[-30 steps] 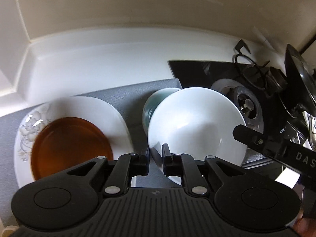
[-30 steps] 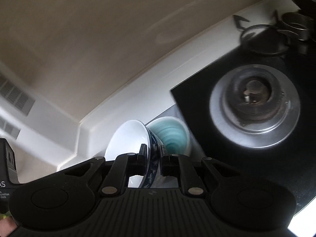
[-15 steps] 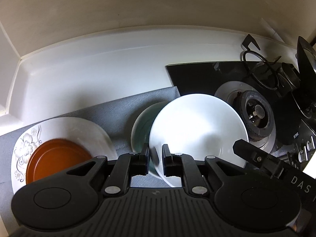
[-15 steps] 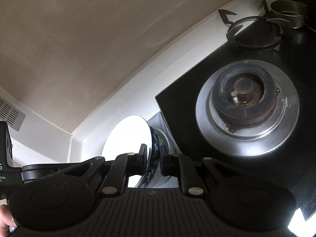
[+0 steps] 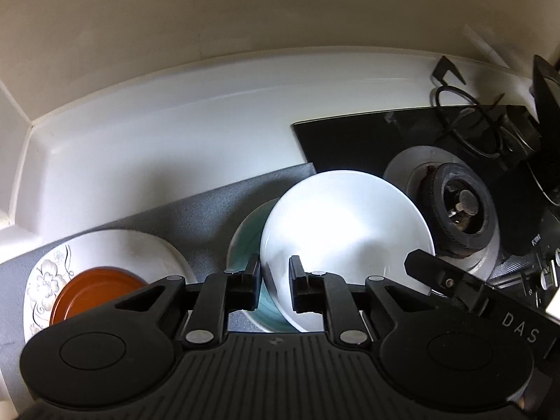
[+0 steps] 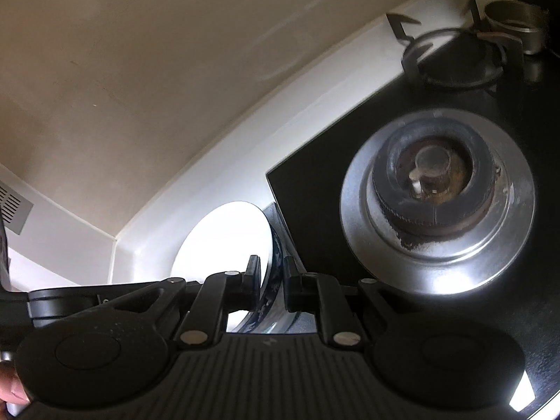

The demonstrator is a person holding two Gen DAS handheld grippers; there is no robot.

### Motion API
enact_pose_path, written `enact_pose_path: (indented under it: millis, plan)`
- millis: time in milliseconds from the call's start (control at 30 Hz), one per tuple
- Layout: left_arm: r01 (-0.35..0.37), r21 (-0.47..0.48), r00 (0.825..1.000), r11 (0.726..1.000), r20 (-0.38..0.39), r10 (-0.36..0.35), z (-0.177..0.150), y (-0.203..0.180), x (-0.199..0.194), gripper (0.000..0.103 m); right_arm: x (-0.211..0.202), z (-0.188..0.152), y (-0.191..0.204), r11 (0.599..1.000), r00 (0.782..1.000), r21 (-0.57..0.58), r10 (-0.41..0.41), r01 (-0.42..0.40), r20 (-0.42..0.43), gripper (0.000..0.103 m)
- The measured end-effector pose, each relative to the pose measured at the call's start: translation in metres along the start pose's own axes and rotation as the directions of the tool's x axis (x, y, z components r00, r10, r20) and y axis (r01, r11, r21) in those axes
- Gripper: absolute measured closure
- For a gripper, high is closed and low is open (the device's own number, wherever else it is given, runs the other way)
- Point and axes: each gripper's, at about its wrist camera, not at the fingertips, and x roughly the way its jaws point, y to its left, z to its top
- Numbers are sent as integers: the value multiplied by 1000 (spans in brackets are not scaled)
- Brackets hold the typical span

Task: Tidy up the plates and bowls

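A white bowl [image 5: 343, 231] with a blue-patterned outside hangs between both grippers, tilted over a teal bowl [image 5: 245, 241] on the grey mat [image 5: 196, 217]. I cannot tell whether the two bowls touch. My left gripper [image 5: 274, 280] is shut on the white bowl's near rim. In the right wrist view the white bowl [image 6: 224, 238] stands edge-on, with my right gripper [image 6: 272, 276] shut on its rim. One of the right gripper's fingers [image 5: 441, 276] shows at the bowl's right side. The teal bowl is hidden in the right wrist view.
At the left of the mat, a floral white plate [image 5: 105, 248] carries a brown plate [image 5: 94, 290]. A black glass hob with a burner [image 5: 458, 217] lies right of the mat, with a pan support [image 6: 451, 59] and a metal pot [image 6: 514, 24] behind. The counter's raised back edge and a wall run close behind.
Both grippers have carried the white bowl rightward and down over the teal bowl, away from the floral plate. The teal bowl is no longer seen in the right wrist view.
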Motion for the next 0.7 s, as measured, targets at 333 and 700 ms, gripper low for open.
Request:
enact_pose_path:
  millis: [333,700]
  plan:
    - [15,-42,1000,999,-24,-16,-3,8,8,87,3,-1,2,999,1000,-35,2,-2,-3,89]
    - [20,-60,998,998,-52,-23,-7,25,12,86,17,-12,1,999,998,-49,12,-15,-67,91]
